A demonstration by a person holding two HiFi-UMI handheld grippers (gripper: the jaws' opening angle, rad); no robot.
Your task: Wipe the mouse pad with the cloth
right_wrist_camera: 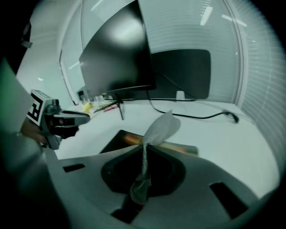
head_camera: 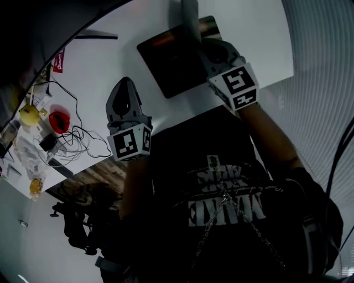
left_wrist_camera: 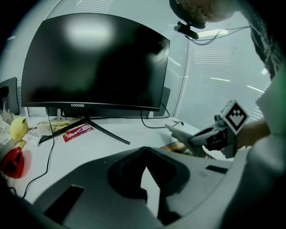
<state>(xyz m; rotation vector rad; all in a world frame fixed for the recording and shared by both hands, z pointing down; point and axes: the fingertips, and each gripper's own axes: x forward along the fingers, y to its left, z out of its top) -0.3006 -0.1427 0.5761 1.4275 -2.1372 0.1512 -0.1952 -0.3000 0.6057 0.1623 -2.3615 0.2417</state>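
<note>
A dark mouse pad [head_camera: 171, 66] lies on the white desk [head_camera: 110, 61], a strip of it showing in the right gripper view [right_wrist_camera: 117, 141]. My right gripper [head_camera: 201, 42] hovers over the pad's right part, shut on a grey mesh cloth [right_wrist_camera: 161, 127]. The cloth pokes out past the jaw tips [head_camera: 190, 16]. My left gripper [head_camera: 126, 83] stays over bare desk left of the pad and holds nothing; its tips meet [left_wrist_camera: 144, 150]. The left gripper view also shows the right gripper [left_wrist_camera: 181, 136] and the cloth tip [left_wrist_camera: 173, 130].
A curved black monitor [left_wrist_camera: 96, 62] stands at the back on a V-shaped foot. Left of it lie a red packet [left_wrist_camera: 77, 132], a yellow object [left_wrist_camera: 18, 127], a red object [head_camera: 59, 121] and tangled cables [head_camera: 83, 138]. The desk's near edge [head_camera: 166, 124] runs by the person's body.
</note>
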